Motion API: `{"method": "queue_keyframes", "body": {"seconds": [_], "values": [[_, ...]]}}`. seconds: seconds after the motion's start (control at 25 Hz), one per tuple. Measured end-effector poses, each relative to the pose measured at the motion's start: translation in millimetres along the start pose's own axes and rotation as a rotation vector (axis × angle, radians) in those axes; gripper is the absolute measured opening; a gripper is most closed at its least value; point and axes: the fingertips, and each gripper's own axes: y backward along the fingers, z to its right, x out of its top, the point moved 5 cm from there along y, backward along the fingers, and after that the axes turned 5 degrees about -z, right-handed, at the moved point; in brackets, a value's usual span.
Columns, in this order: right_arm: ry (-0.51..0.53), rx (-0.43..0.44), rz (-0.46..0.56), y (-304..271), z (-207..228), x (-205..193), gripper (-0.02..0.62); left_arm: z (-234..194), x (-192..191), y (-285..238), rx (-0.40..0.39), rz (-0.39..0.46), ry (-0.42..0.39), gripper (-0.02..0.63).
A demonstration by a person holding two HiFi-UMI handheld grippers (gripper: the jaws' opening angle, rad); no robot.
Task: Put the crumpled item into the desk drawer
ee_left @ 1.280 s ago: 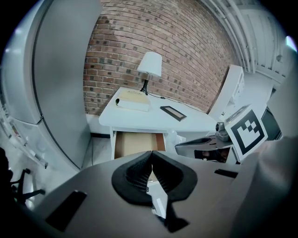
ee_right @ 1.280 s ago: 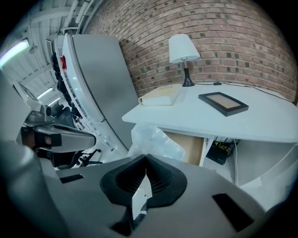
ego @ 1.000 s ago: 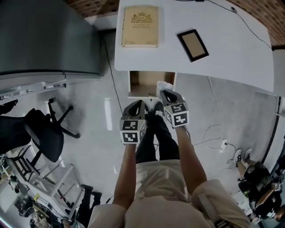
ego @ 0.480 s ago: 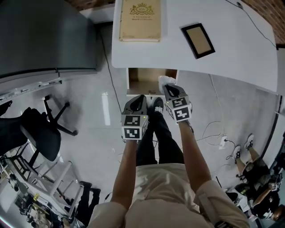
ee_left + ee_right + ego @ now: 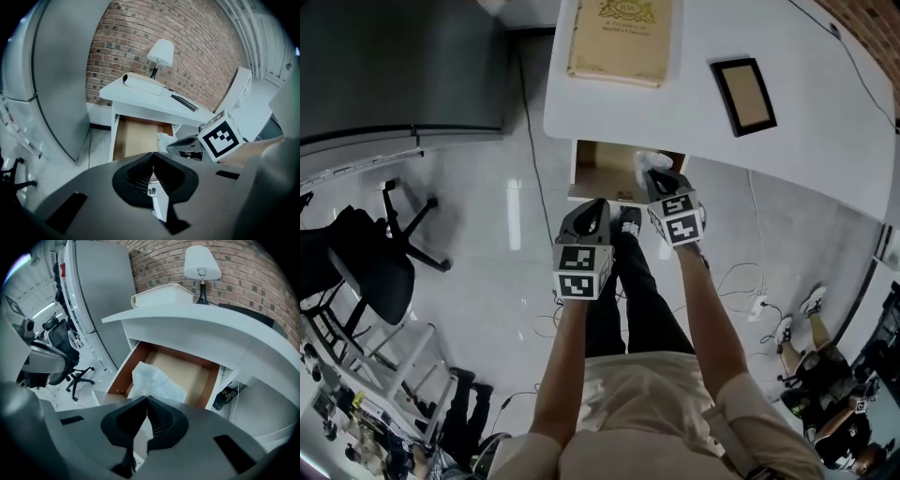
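The crumpled item [image 5: 648,161] is a wad of clear white plastic. My right gripper [image 5: 655,174] is shut on it and holds it over the right side of the open desk drawer [image 5: 605,178]. In the right gripper view the wad [image 5: 157,383] bulges out ahead of the shut right gripper [image 5: 146,407], above the drawer's brown bottom [image 5: 180,364]. My left gripper [image 5: 596,206] hangs shut and empty just in front of the drawer, to the left. The left gripper view shows the left gripper [image 5: 151,171] closed, with the drawer [image 5: 133,136] and wad [image 5: 164,139] beyond.
On the white desk [image 5: 694,103] lie a tan book [image 5: 623,37] and a dark-framed picture [image 5: 748,94]; a lamp [image 5: 159,50] stands at its back. A grey cabinet [image 5: 394,75] is at left, an office chair [image 5: 356,267] lower left, cables [image 5: 750,281] on the floor.
My right gripper has carried the wad a little further in over the drawer. The left gripper has stayed shut in front of the drawer. The head view has shifted slightly.
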Motion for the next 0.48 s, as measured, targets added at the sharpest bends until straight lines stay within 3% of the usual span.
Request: {"method": "queue_keyframes", "body": {"seconds": [0.48], "values": [[0.109,0.052,-0.070,-52.0,6.5,-8.9,0.028,-1.4,-7.1,-27.6,-0.020,-0.001,0.039,0.017]]}}
